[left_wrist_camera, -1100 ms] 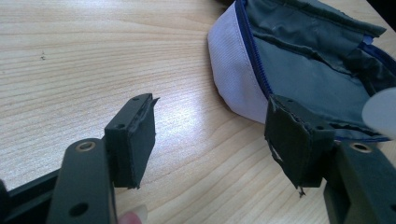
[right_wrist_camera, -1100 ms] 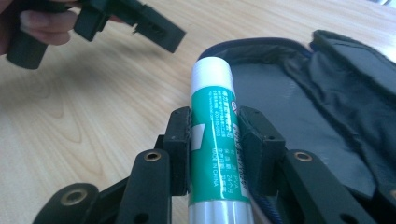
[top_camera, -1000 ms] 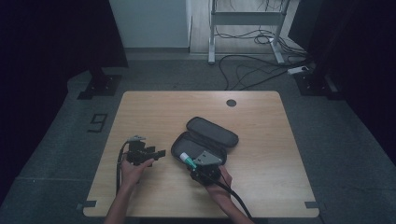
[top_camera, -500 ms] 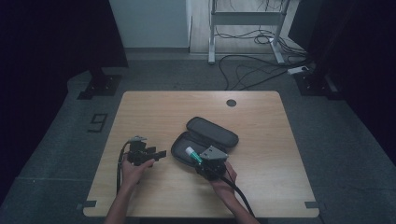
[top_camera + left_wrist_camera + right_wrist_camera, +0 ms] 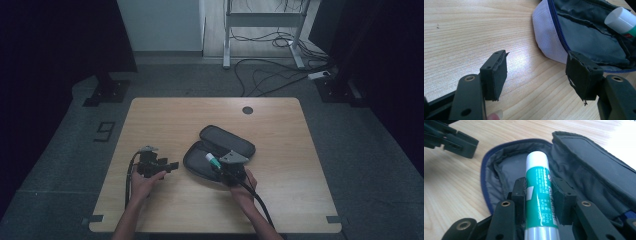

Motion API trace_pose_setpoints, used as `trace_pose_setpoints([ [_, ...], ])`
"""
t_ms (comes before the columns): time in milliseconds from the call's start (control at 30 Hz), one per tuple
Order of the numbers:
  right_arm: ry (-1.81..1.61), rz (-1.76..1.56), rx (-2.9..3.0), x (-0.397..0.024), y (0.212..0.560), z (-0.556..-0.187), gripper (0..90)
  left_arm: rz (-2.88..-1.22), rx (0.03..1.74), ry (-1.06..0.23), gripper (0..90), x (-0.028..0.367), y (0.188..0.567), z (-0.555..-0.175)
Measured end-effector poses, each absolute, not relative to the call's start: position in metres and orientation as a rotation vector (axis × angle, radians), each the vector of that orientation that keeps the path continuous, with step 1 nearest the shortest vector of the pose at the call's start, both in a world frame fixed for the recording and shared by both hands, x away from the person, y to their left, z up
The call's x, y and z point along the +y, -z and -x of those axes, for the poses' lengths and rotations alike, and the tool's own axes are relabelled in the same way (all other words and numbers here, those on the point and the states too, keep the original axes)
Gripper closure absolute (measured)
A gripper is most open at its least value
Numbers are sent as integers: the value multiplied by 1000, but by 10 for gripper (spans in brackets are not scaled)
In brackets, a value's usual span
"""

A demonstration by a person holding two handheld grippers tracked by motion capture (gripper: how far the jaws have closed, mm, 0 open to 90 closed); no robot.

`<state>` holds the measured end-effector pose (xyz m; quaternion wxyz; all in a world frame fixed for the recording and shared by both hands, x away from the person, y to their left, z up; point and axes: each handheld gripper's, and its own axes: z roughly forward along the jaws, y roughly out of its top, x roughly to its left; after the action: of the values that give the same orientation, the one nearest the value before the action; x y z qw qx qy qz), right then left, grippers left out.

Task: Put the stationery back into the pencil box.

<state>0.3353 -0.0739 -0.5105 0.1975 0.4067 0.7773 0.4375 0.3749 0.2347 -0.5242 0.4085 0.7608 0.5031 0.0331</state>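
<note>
While the right gripper [image 5: 537,195] pinches a glue stick [image 5: 539,195] between its jaws, the stick's white cap points over the open pouch [image 5: 584,170], just above the grey lining of the near half. In the high view the stick [image 5: 212,161] shows as a small green and white bar over the pouch [image 5: 225,142], which lies unzipped near the middle of the surface [image 5: 165,120], its lid folded back toward the far side. A blue zip runs round the pouch's edge, and nothing lies between the stick and the lining below it.

The left gripper [image 5: 537,75] rests on the wood just beside the pouch's rounded end, its jaws spread wide with nothing between them; the pouch [image 5: 554,42] and the stick's cap [image 5: 620,17] sit just ahead of it. In the high view it [image 5: 170,165] lies flat, pointing sideways at the pouch, with its cable looping back along the forearm.

A round dark grommet [image 5: 247,110] sits near the surface's far edge, well apart from everything. Beyond that, on the floor, cables [image 5: 270,70] trail round a metal frame [image 5: 265,20].

The right hand [image 5: 242,182] comes in from the near edge, angled up and to the left, its gripper tilted down over the pouch. The left hand [image 5: 145,182] grips its tool from behind, low on the wood.
</note>
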Motion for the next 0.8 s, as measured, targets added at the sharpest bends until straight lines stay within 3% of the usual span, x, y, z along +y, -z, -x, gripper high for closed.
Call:
trace_pose_setpoints([
  [800, -1106, -1170, 2236, -74, 531, -358, 640, -1909, 1281, -105, 339, 236, 524, -375],
])
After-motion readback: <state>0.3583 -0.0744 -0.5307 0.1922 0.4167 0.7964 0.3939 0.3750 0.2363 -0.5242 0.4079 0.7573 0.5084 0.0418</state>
